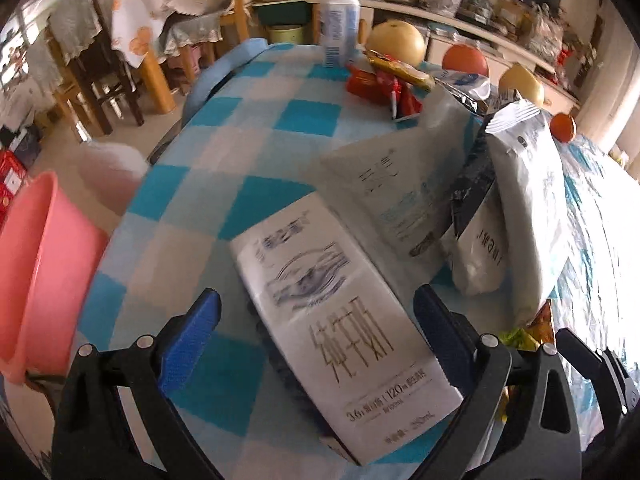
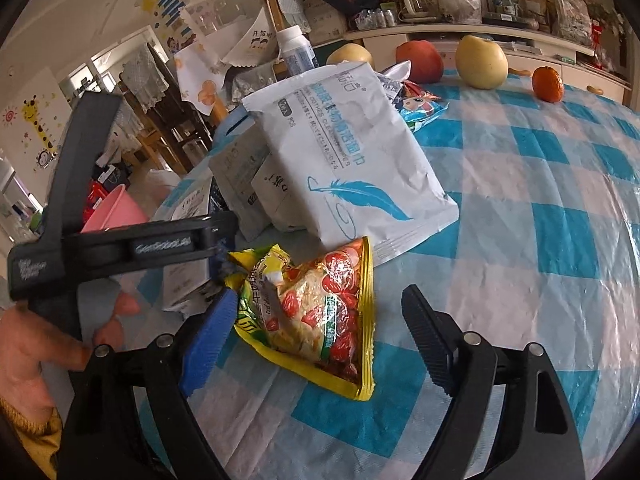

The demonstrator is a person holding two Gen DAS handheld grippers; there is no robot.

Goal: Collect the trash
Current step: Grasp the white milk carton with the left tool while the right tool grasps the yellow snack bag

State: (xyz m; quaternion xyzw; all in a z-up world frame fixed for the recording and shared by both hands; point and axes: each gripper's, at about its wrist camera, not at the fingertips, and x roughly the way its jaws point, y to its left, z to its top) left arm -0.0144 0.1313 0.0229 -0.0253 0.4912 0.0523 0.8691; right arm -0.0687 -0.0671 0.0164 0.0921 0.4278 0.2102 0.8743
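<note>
A white milk carton (image 1: 344, 320) lies flat on the blue-checked tablecloth (image 1: 248, 128). My left gripper (image 1: 320, 310) straddles it, open, with a gap between each blue pad and the carton. A yellow and red snack packet (image 2: 320, 312) lies between the fingers of my right gripper (image 2: 322, 310), which is open. That gripper's left pad (image 2: 212, 336) sits at the packet's edge, and the right pad stands well clear. Behind the packet leans a white pouch with a blue feather print (image 2: 352, 160), with grey pouches (image 2: 236, 176) beside it.
A pink bin (image 1: 36, 272) stands off the table's left edge. At the far side are a white bottle (image 1: 338, 20), red wrappers (image 1: 376, 84), a red apple (image 2: 420, 60), a yellow apple (image 2: 482, 62) and an orange (image 2: 547, 84). A hand (image 2: 24, 352) holds the left tool's black frame (image 2: 120, 248).
</note>
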